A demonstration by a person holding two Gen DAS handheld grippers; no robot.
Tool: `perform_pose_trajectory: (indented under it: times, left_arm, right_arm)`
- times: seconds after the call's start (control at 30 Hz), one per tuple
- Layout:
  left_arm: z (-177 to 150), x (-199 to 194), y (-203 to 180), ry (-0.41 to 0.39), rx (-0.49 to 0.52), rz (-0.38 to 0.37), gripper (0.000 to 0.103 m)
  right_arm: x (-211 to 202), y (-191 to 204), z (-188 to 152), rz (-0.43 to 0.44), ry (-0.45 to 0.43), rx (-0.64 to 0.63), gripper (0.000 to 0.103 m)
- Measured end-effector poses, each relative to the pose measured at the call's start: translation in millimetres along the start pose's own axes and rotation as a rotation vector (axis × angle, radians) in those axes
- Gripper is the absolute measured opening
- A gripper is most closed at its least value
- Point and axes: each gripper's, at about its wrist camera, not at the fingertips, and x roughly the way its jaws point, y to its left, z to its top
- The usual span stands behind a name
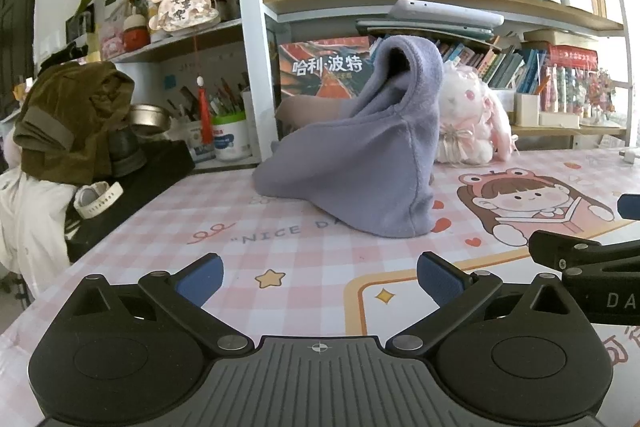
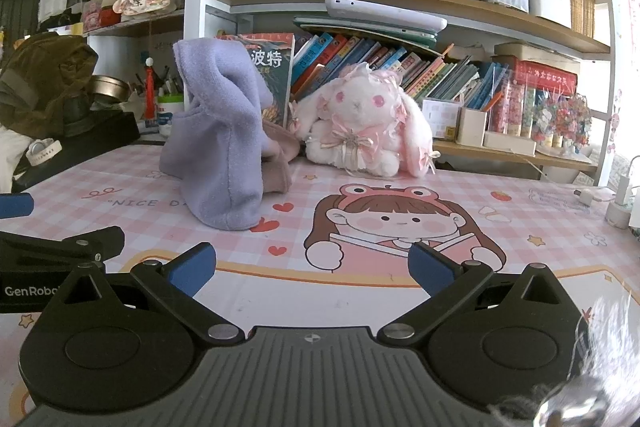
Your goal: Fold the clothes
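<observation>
Lavender fleece garment [image 1: 360,155] stands crumpled at 12 o'clock on the pink mat [image 1: 304,267], perhaps propped against books. Left gripper [image 1: 320,281] and right gripper [image 2: 312,269] gape wide, empty. Folding unstarted; next, reach and spread flat.

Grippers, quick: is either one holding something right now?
Left gripper: open, holding nothing.
Right gripper: open, holding nothing; the purple garment lies untouched ahead.
</observation>
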Motion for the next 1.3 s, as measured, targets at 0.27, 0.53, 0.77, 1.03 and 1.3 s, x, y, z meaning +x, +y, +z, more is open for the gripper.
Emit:
perform_pose_trajectory:
  times: [0.27,0.53,0.77,1.03,1.3]
  left_arm:
    - [-0.3,0.6,2.0,0.006,-0.011,-0.003,0.103]
    - [-0.3,0.0,1.9,0.003,-0.014,-0.006,0.103]
    - [-0.3,1.0,9.2,0.008,-0.055,-0.002,0.103]
    - [-0.2,-0.2,4.6,0.003,-0.033,0.011,0.103]
    - [-0.6,0.1,5.6,0.005,-0.036,0.005,0.103]
  right_arm:
    - [-0.3,-0.6,0.4,-0.001,-0.001,0.001,0.103]
    - [-0.5,-0.8,0.3,-0.002,-0.002,0.002,0.103]
    - [-0.8,-0.6,0.4,-0.004,-0.002,0.001,0.103]
    - [-0.8,-1.2,1.3,-0.006,0.0,0.003,0.103]
    - [-0.9,-1.5,0.6,-0.011,-0.002,0.005,0.103]
